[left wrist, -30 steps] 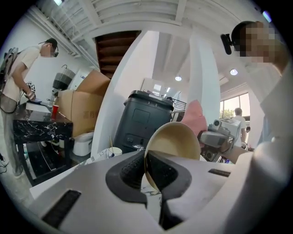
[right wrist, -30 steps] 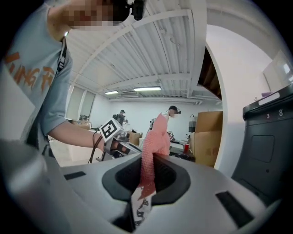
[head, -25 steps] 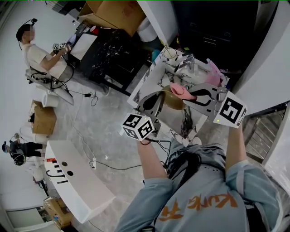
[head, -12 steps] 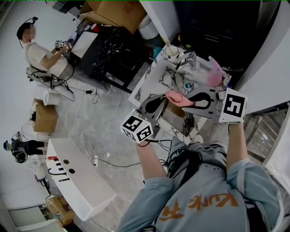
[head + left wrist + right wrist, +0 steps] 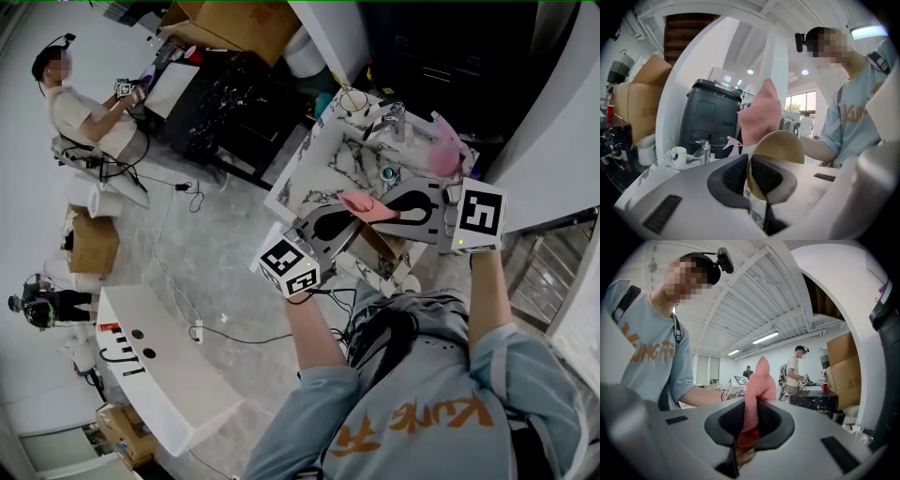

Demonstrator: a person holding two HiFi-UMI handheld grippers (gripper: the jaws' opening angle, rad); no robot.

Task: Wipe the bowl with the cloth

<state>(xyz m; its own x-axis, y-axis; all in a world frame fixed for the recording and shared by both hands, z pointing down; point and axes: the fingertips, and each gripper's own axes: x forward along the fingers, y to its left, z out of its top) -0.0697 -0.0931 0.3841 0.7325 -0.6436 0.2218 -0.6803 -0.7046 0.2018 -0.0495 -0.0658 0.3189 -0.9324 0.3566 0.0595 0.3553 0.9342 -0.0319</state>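
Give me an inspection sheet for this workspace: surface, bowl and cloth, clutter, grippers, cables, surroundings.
Surface: marble-pattern counter, below the raised grippers.
Job's things: tan bowl held on edge, off the counter; pink cloth held up next to it. Whether they touch is unclear.
Clutter: cup, faucet and pink spray bottle at the counter's far end.
Grippers: left gripper shut on the bowl's rim; right gripper shut on the cloth.
Cables: black cable lying across the floor.
Surroundings: cardboard boxes, a seated person, a white bench.
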